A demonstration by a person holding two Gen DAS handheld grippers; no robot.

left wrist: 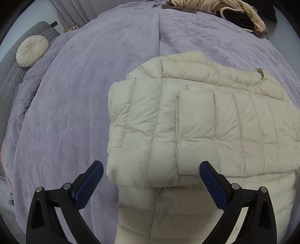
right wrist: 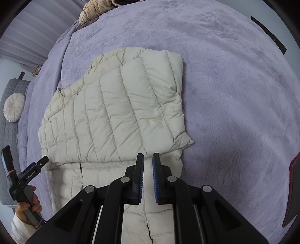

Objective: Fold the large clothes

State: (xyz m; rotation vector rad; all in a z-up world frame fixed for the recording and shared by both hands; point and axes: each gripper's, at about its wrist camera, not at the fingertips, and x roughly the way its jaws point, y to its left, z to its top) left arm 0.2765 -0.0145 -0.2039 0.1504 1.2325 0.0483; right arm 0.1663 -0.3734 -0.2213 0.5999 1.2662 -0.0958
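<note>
A cream quilted puffer jacket [left wrist: 196,122] lies on a lavender bed cover, with both sleeves folded across its front and the collar away from me. It also shows in the right wrist view [right wrist: 116,112]. My left gripper [left wrist: 151,172] is open and empty, its fingers spread over the jacket's near left part, just above the fabric. My right gripper [right wrist: 148,161] hovers over the jacket's lower part with its jaws nearly together and nothing between them. The left gripper also shows in the right wrist view [right wrist: 35,169], held in a hand at the jacket's left edge.
The lavender bed cover [left wrist: 75,112] spreads wide around the jacket. A heap of striped cream and dark clothes [left wrist: 225,11] lies at the far edge. A round cream cushion [left wrist: 31,50] rests on a grey quilted headboard [left wrist: 11,75] at the left.
</note>
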